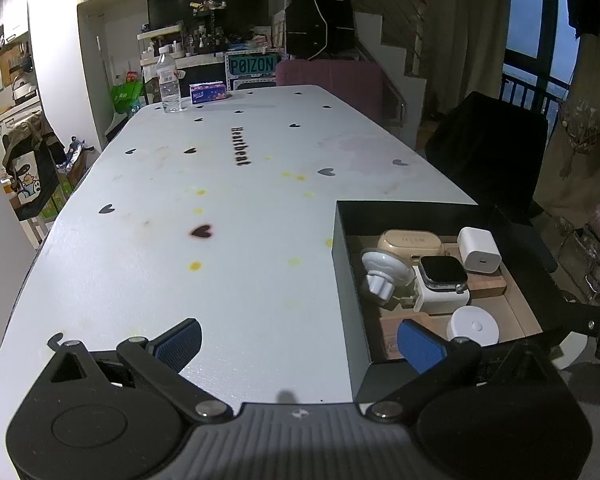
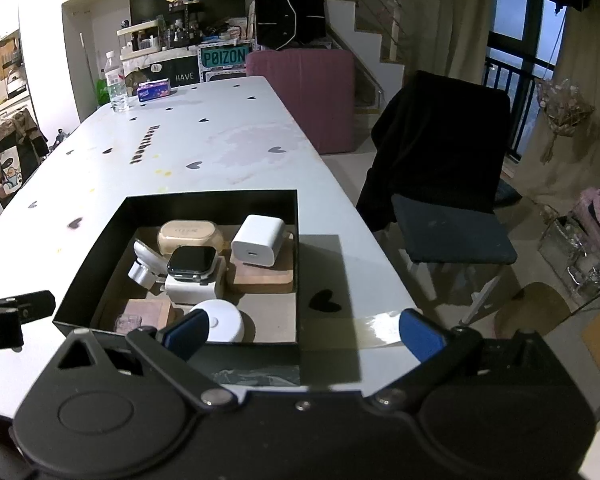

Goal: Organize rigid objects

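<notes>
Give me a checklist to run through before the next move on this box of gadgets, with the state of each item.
1. Left gripper open and holding nothing: ok.
2. Right gripper open and holding nothing: ok.
3. Small items gathered inside the black box: ok; the white charger, the watch, the beige case and the round white puck all lie in it.
4. Loose gadgets left on the table near the box: ok, none seen; only a water bottle and a tissue pack at the far end.
5. Box fully on the table: cannot tell; it sits close to the edge.
6. Lid for the box: cannot tell, none in view.
</notes>
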